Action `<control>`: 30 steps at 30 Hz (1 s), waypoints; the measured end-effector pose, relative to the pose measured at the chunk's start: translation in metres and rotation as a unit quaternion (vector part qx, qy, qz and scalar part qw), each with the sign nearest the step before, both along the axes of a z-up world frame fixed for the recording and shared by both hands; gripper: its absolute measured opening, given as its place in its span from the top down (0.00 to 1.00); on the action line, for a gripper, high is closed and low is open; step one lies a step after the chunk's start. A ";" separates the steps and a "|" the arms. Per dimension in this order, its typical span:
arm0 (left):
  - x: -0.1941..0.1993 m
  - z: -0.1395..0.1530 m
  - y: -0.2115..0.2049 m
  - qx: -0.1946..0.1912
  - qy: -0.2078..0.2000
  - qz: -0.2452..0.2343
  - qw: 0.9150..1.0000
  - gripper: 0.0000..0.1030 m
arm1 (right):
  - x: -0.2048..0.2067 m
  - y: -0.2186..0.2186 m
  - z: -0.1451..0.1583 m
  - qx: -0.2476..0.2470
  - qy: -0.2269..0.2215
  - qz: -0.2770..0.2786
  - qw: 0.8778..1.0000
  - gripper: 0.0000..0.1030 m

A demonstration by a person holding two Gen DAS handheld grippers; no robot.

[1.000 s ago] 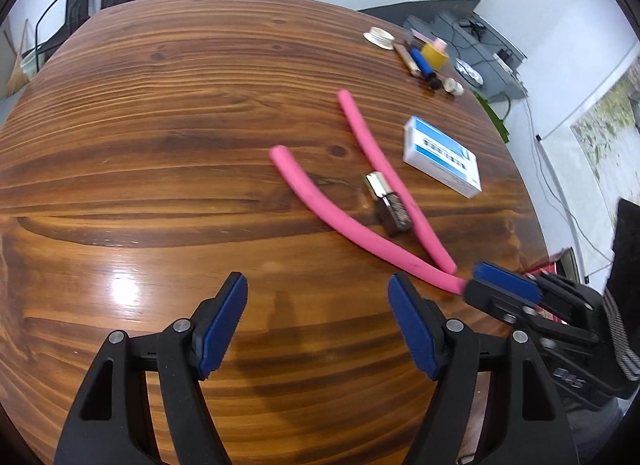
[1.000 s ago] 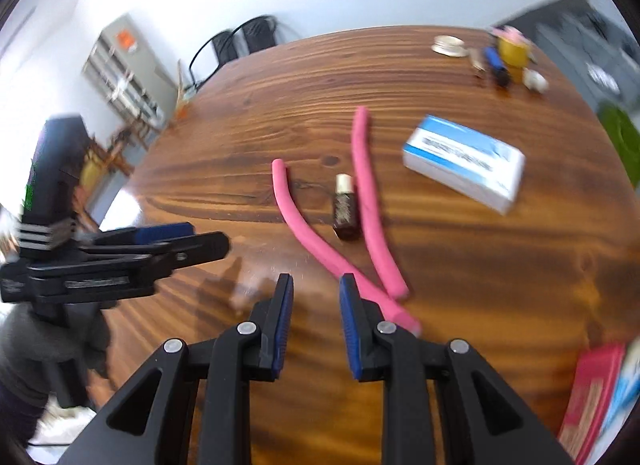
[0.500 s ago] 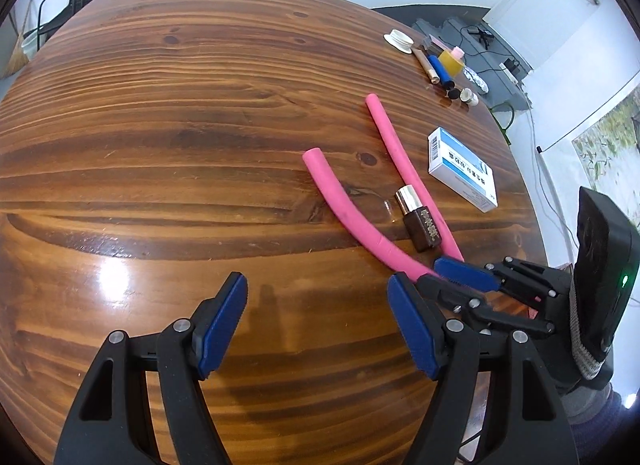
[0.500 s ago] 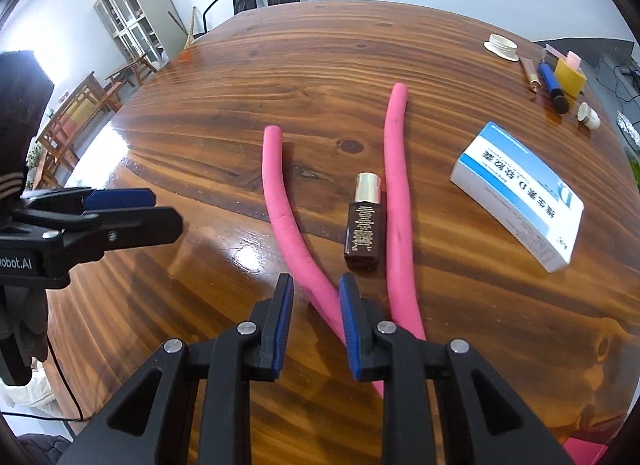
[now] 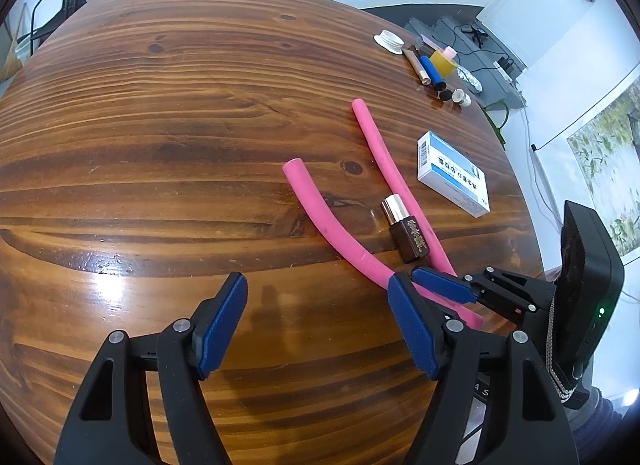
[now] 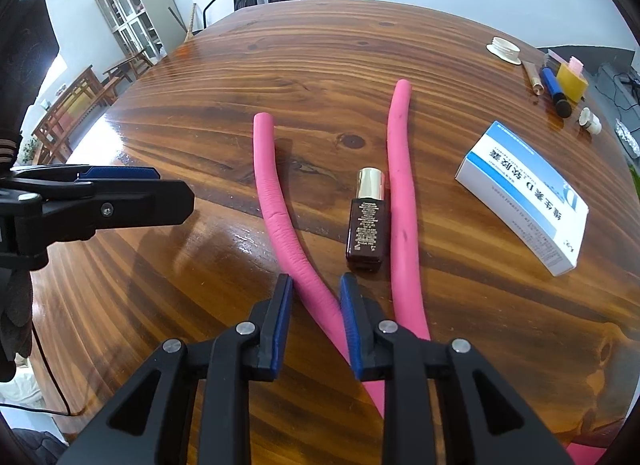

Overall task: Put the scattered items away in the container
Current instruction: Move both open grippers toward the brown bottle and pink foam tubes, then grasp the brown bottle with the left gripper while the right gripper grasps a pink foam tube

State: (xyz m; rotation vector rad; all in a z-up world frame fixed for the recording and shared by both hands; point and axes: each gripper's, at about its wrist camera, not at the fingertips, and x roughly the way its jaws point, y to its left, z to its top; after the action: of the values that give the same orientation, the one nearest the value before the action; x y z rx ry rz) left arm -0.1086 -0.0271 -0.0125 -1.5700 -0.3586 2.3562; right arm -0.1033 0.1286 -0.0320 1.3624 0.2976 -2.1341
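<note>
Where right gripper (image 6: 314, 297) straddles, pink tube (image 6: 276, 205) hidden

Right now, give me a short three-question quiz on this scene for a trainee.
1. True or false: the brown bottle lies between the two pink tubes.
2. The left gripper is: A open, nothing between its jaws; B shut on the bottle; C shut on a tube.
3. Fill in: in the right wrist view, the blue-and-white box lies to the ___ of both tubes.
Key: 1 true; 2 A; 3 right.
</note>
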 end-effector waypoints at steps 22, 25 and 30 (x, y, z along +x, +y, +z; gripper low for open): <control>-0.001 0.001 0.051 -0.004 0.001 -0.042 0.999 0.26 | 0.036 0.079 0.051 -0.119 -0.014 -0.126 0.985 0.84; -0.005 -0.001 0.071 -0.004 0.001 -0.060 0.998 0.26 | 0.048 0.098 0.066 -0.136 -0.003 -0.148 0.980 0.84; -0.011 -0.004 0.106 -0.015 0.006 -0.094 0.995 0.26 | 0.065 0.127 0.085 -0.152 0.013 -0.185 0.971 0.84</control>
State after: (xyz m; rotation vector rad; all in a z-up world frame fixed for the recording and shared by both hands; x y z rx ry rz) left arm -0.1191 0.0790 -0.0164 -1.5295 -0.1647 2.2352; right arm -0.0379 0.2554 0.0535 1.2845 -0.2887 -2.3750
